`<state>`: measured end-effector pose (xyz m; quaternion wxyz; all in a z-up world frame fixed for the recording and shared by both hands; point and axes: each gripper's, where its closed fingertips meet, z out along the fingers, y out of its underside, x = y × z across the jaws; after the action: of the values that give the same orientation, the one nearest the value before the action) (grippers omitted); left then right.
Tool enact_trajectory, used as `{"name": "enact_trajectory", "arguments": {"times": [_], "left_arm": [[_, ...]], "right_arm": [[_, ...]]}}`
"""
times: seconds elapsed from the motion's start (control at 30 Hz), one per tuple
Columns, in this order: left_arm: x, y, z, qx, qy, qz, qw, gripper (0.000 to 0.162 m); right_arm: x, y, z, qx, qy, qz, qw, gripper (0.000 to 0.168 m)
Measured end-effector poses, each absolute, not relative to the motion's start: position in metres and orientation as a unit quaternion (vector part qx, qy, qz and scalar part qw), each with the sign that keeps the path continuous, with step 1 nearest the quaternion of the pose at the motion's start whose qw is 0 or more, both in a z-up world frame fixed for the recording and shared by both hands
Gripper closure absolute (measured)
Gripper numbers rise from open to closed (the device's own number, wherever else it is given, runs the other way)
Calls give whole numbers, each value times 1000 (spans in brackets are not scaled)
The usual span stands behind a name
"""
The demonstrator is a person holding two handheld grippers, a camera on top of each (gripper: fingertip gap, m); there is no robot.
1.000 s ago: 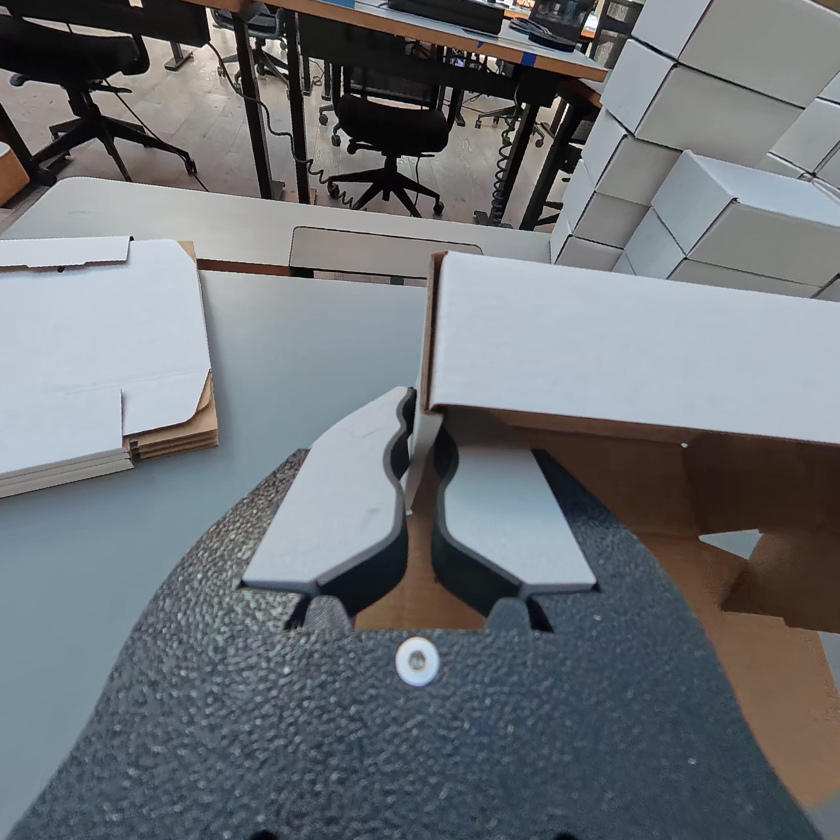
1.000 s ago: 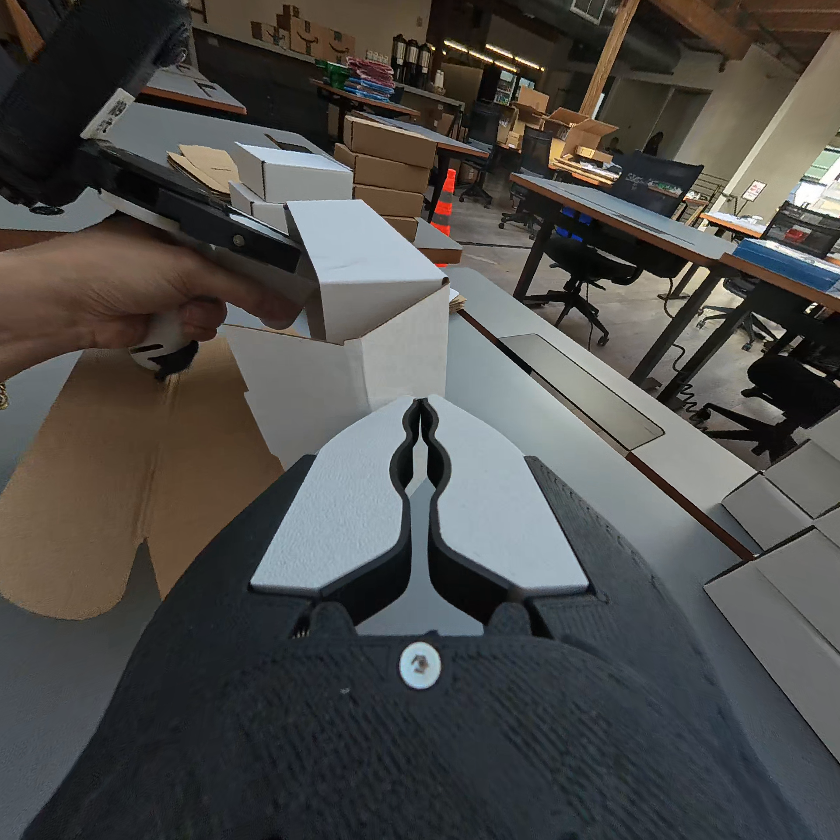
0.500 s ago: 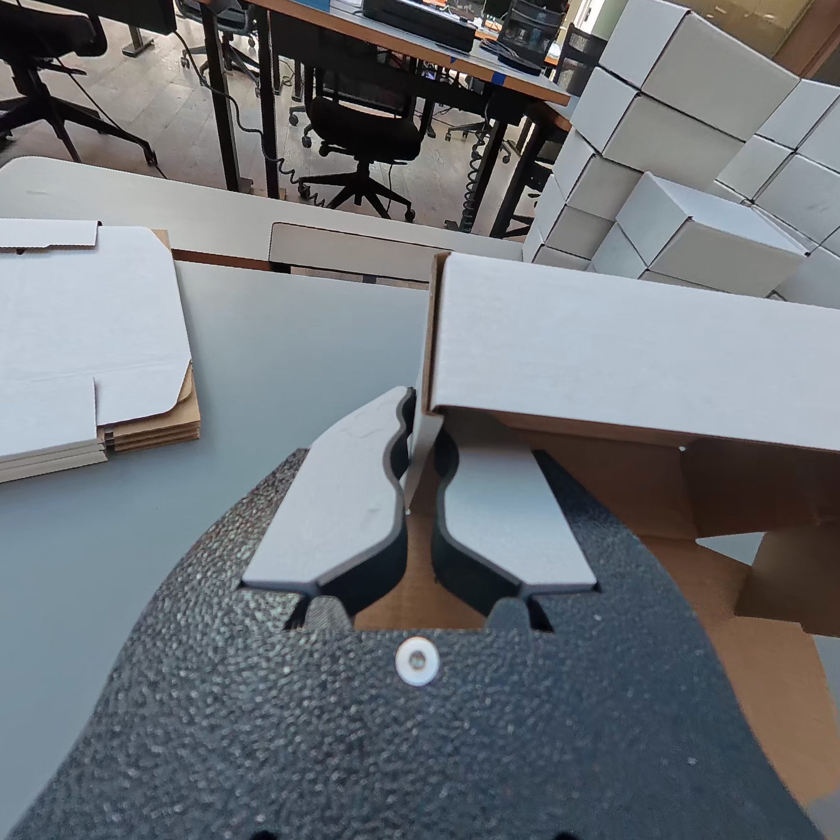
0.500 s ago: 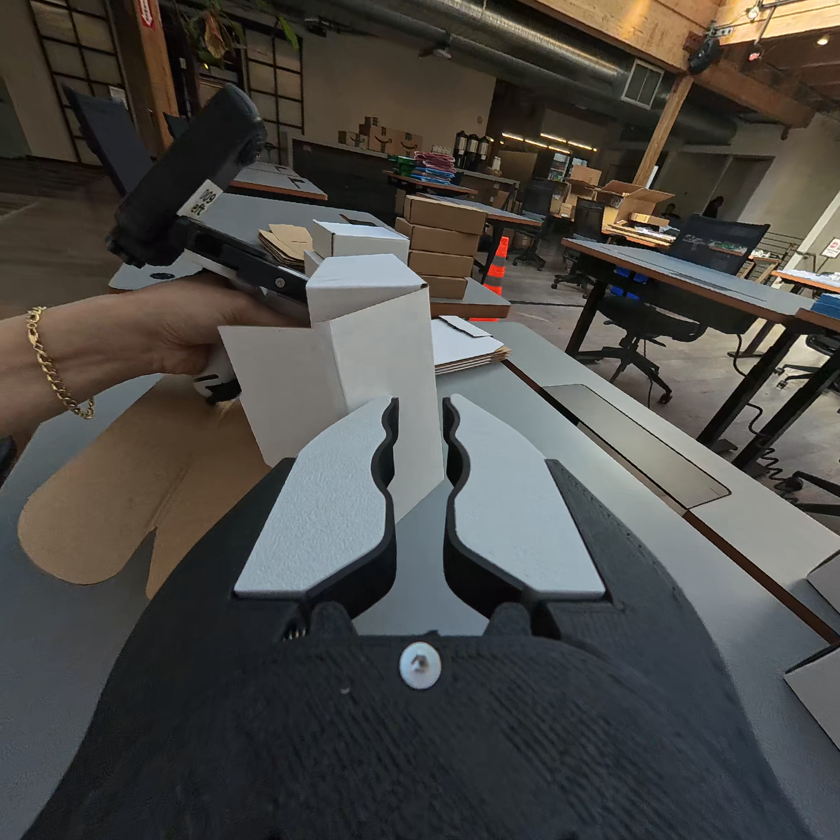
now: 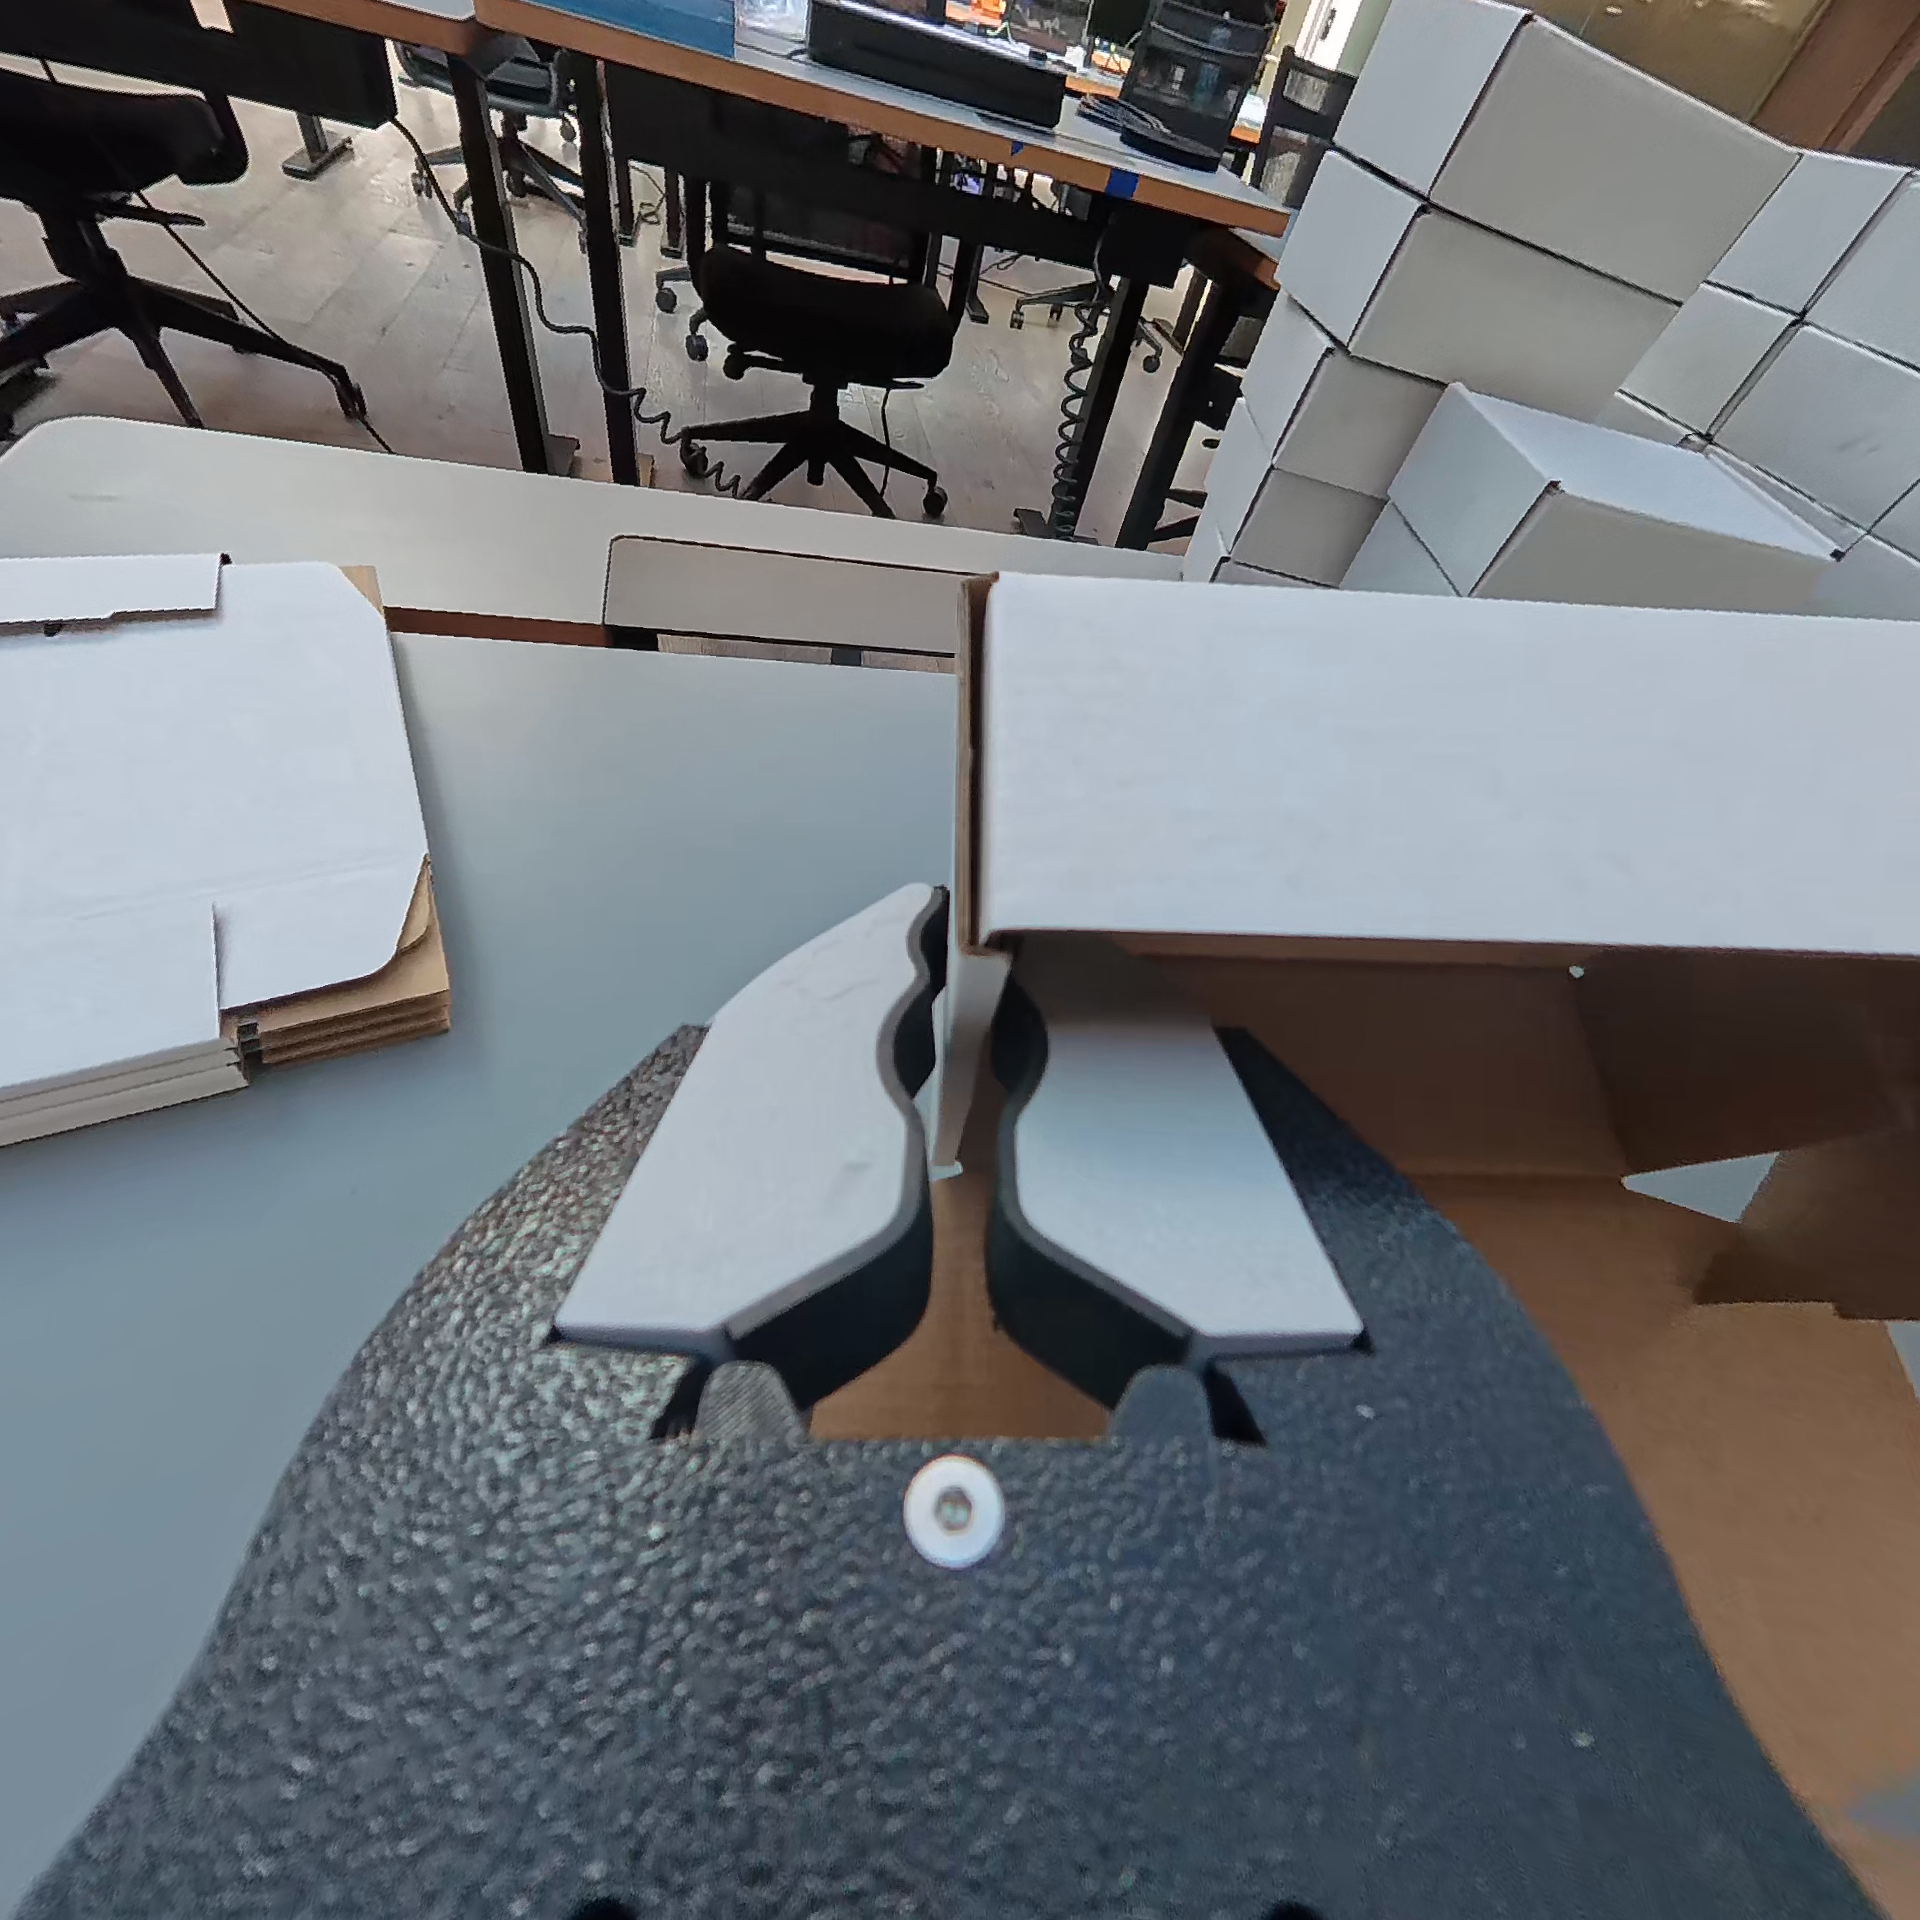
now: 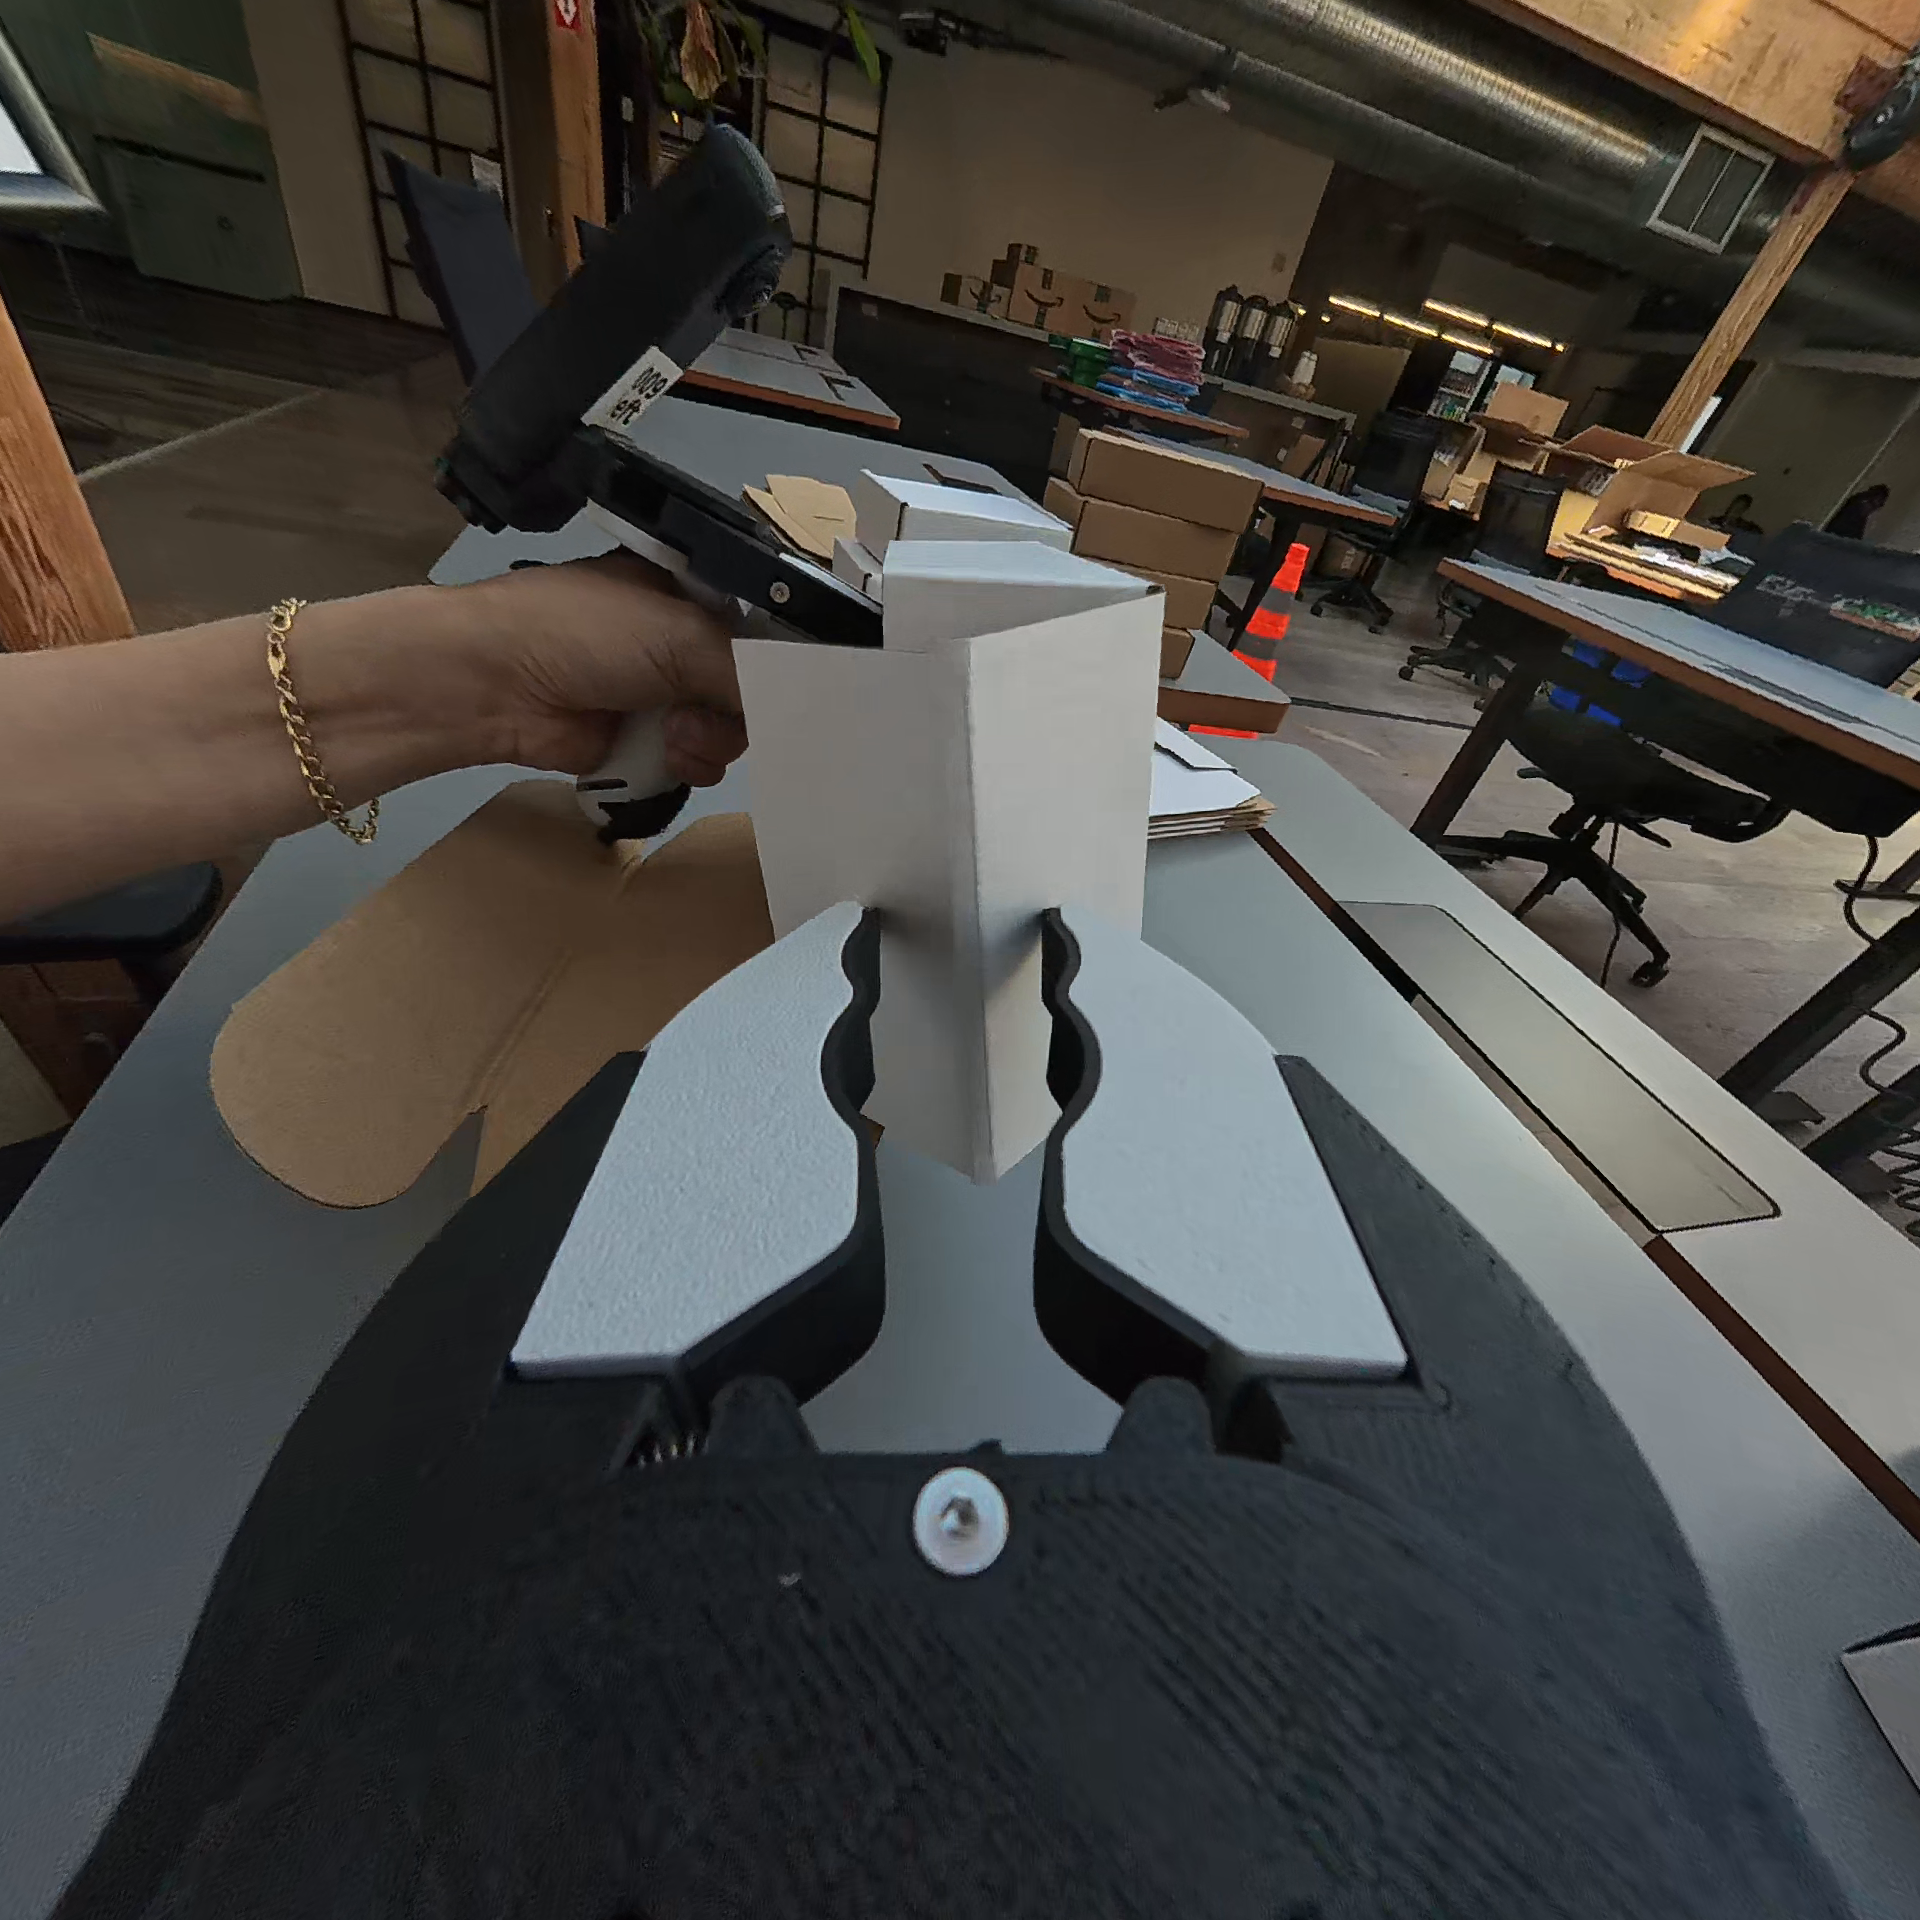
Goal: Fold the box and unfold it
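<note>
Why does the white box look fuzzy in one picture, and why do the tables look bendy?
In the right wrist view, the box is smeared near the open right gripper, probably motion blur; the wide lens bows the table edge. In the left wrist view, the box is crisp, pinched by the left gripper, though the lens curves the far desk.

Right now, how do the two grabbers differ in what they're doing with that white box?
The left gripper is shut on a flap of the box, pinching it up high; the right gripper is open, its fingers either side of the box's lower corner without clamping it. The left comes in from above the brown panels lying on the table, the right from low in front. Both have the same white-faced fingers and black bodies.
</note>
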<state>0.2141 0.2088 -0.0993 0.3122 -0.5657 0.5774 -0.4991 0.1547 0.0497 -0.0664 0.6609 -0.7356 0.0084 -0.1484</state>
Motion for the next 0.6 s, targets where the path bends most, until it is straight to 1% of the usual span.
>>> {"name": "enact_trajectory", "arguments": {"times": [0.13,0.27,0.43,0.5,0.6], "left_arm": [[213,208,-98,-567,577,-493,321,157],[213,202,-91,-564,574,-492,333,157],[211,203,-81,-567,556,-490,359,156],[210,203,-77,-564,555,-485,372,156],[209,202,-75,-555,557,-472,398,156]], "right_arm": [[155,54,-65,-744,11,-180,643,139],[158,67,-60,-745,35,-220,629,146],[181,68,-35,-681,129,-329,641,142],[189,70,-37,-684,144,-388,600,138],[199,69,-38,-694,142,-482,516,137]]}}
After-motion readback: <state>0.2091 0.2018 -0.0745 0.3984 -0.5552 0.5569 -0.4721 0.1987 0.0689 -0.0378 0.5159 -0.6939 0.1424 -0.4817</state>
